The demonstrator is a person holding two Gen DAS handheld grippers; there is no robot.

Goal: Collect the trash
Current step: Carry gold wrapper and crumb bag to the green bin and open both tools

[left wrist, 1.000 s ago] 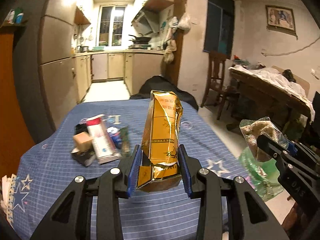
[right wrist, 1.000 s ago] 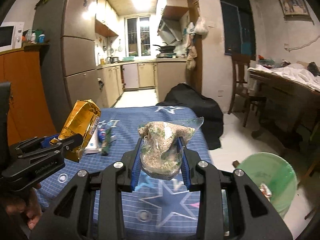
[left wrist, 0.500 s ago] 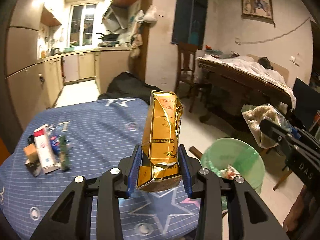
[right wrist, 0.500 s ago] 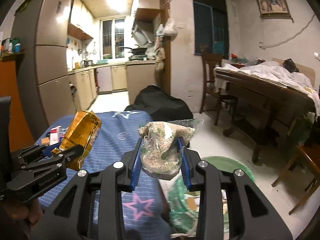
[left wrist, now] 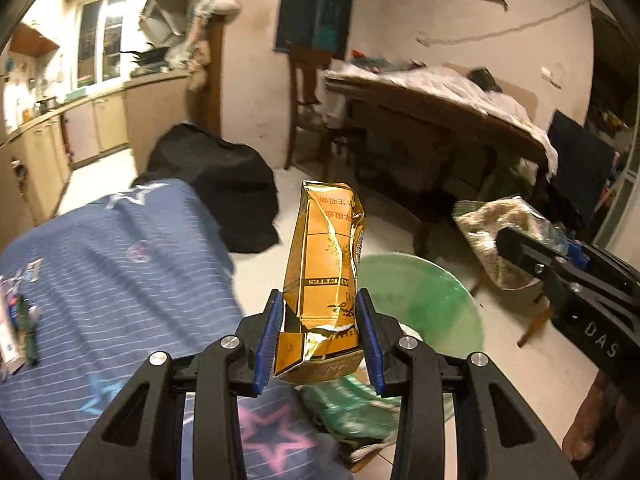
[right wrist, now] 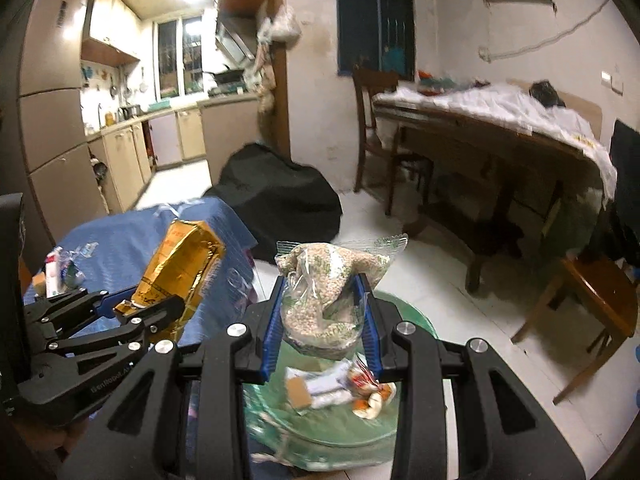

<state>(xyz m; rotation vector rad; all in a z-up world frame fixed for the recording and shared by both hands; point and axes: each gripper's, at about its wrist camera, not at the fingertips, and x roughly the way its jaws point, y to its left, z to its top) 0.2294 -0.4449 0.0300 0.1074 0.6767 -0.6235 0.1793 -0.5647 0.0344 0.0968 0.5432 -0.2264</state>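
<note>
While my right gripper (right wrist: 322, 322) clamps the grain bag (right wrist: 332, 292) above the green bin (right wrist: 416, 320), I am mid-deposit. My left gripper (left wrist: 320, 336) grips the gold packet (left wrist: 326, 264); next, release both over the opening.

Both my grippers, left (left wrist: 320, 344) and right (right wrist: 322, 326), are black plastic with blue finger pads (left wrist: 267, 342), silver screws, white lettering.

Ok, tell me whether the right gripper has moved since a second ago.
Yes. The right gripper, shut on the clear bag of grains, has swung off the blue-clothed table to its right and now hangs over the green bin.
</note>
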